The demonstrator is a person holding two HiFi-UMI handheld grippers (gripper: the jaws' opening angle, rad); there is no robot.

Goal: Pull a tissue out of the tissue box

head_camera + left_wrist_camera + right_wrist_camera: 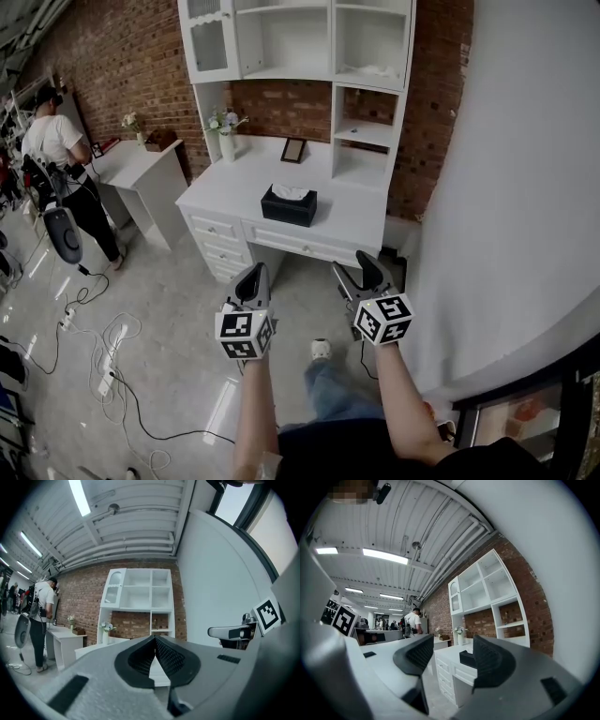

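Note:
A black tissue box (289, 206) with a white tissue (290, 192) poking from its top sits on the white desk (352, 220). Both grippers hang in front of the desk, above the floor and well short of the box. My left gripper (254, 273) has its jaws closed together with nothing between them; in its own view (154, 641) the pads meet at the tip. My right gripper (357, 269) stands open and empty. In the right gripper view (452, 651) the tissue box (467, 658) shows between the jaws, far off.
The desk carries a shelf hutch (300, 42), a flower vase (228, 136) and a photo frame (293, 150). A smaller white table (141, 167) and a person (58, 155) are at the left. Cables (103, 352) lie on the floor. A white wall (525, 187) closes the right.

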